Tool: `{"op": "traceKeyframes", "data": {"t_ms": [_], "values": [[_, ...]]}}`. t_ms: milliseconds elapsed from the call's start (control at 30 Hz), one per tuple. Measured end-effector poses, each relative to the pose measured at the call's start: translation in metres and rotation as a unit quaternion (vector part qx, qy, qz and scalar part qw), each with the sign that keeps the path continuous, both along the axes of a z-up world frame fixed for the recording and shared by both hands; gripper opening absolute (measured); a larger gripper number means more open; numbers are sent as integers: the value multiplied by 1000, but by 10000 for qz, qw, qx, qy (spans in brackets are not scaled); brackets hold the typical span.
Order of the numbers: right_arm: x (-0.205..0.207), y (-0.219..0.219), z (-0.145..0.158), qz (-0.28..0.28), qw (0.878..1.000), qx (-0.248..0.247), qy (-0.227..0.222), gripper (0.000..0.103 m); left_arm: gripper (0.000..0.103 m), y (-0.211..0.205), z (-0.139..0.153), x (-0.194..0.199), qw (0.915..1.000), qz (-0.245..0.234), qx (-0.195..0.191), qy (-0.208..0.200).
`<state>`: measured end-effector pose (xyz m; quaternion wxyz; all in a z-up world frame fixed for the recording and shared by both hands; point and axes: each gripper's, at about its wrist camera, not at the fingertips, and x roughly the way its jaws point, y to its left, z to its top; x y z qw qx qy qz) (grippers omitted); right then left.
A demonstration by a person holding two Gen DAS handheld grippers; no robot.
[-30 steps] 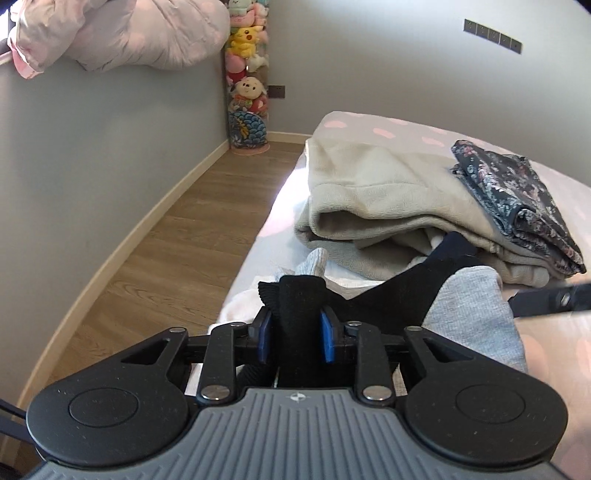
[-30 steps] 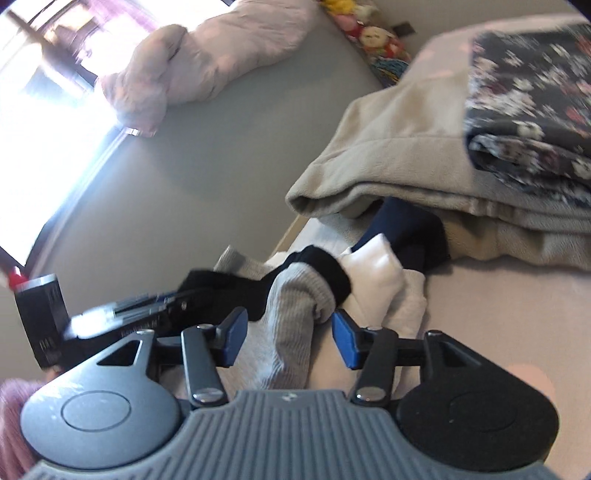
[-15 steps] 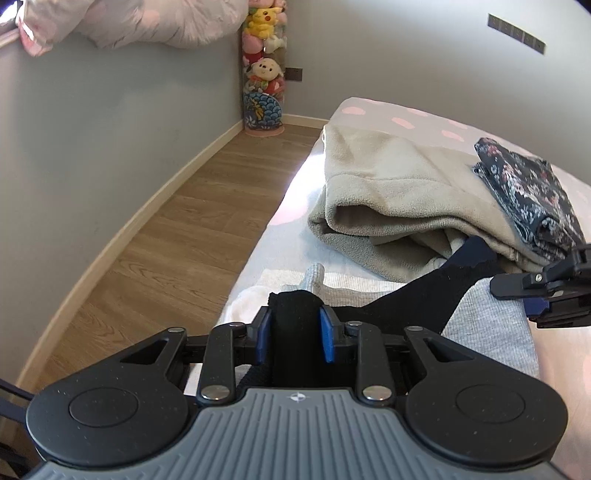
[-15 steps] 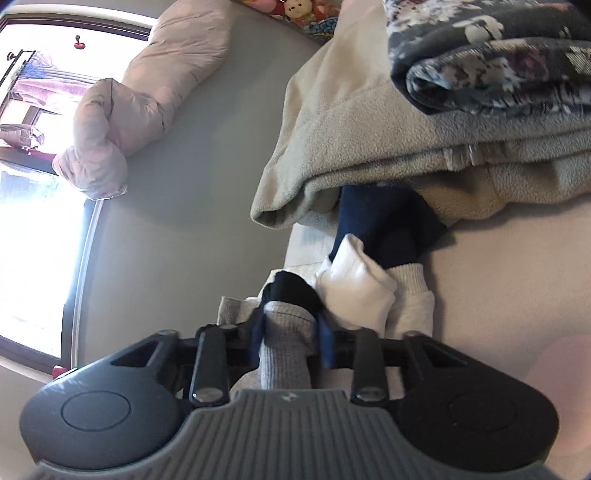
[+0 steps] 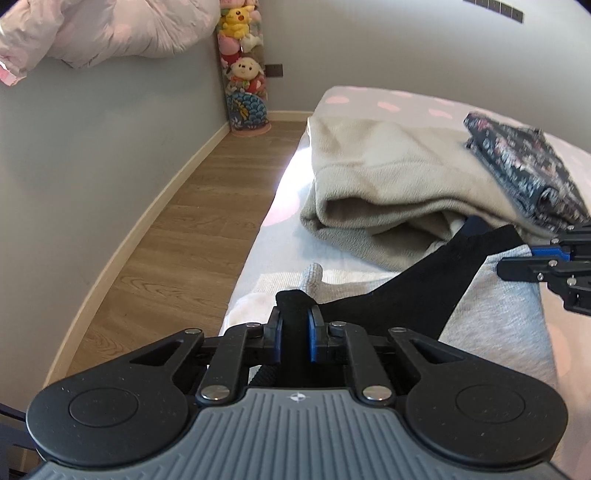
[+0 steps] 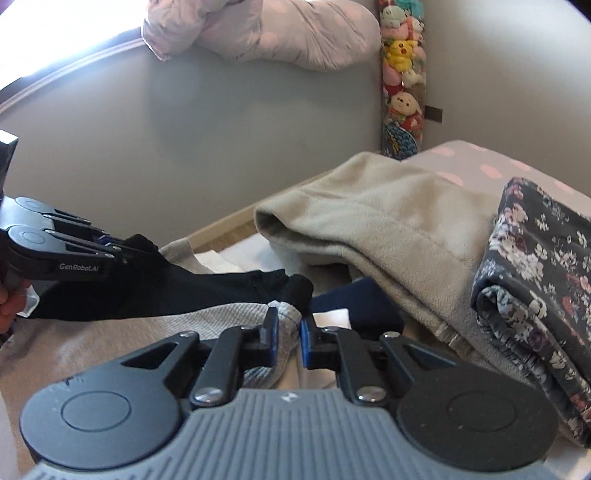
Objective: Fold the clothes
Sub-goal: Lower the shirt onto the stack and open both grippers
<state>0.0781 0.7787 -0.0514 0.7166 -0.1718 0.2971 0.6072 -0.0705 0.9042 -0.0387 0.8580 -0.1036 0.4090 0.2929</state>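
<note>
the black sock (image 5: 413, 291) is stretched between the two grippers, low over the bed (image 5: 280, 206), lying across a grey sock (image 5: 495, 314). left gripper (image 5: 295, 330) is clamped on one end of the black sock, fabric bunched between its blue pads (image 5: 312, 332). in the right wrist view the black sock (image 6: 177, 291) runs from the left gripper (image 6: 122, 249) at the left edge over to the right gripper (image 6: 288, 334). right gripper is pinched on the ribbed end of the grey sock (image 6: 286, 317), with the black sock's far end touching just above its fingertips; cannot tell if the black sock is inside the pinch too. a white sock (image 6: 332, 317) and a dark navy sock (image 6: 369, 302) sit just past the right gripper, partly under the pile.

behind the socks a folded beige fleece (image 5: 376, 195) lies on the bed, a folded dark floral cloth (image 5: 524, 173) resting on its right part. same two in the right wrist view: beige fleece (image 6: 376, 229), floral cloth (image 6: 539, 280) on top of it at right.

bed sheet is pale with pink spots. wood floor (image 5: 177, 236) runs along the left of the bed up to a grey wall (image 5: 92, 155). pink bedding (image 5: 110, 29) sits on the ledge above the wall. a tall tube of plush toys (image 5: 245, 66) stands in the corner.
</note>
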Motion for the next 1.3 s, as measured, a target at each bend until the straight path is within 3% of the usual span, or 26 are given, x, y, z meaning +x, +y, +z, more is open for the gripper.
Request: {"op": "traceKeyframes", "data": {"t_ms": [267, 367, 467, 633, 733, 967, 1133, 1300], "values": [[8, 7, -25, -106, 9996, -241, 108, 14, 11, 7, -22, 8, 9998, -14, -74, 179], [10, 5, -27, -173, 9993, -243, 232, 17, 16, 2, -9, -5, 9999, 51, 92, 134], [11, -2, -16, -292, 9990, -159, 304, 32, 27, -4, 4, -18, 9995, 117, 264, 89], [-1, -21, 6, -276, 9995, -3, -124, 33, 34, -13, 25, -40, 9982, 226, 551, 13], [-16, -36, 20, -14, 9998, 113, -191, 33, 34, -18, 38, -53, 9969, 291, 723, -33], [-81, -64, 27, 836, 9960, 143, -293, 33, 27, -83, 50, -91, 9963, -286, 696, -412], [-112, -74, 14, 1111, 9927, -8, -470, 32, 22, -119, 27, -98, 9945, -608, 838, -164], [-113, -73, -8, 1053, 9931, -200, -480, 33, 15, -102, -3, -103, 9975, 6, 702, 79]]}}
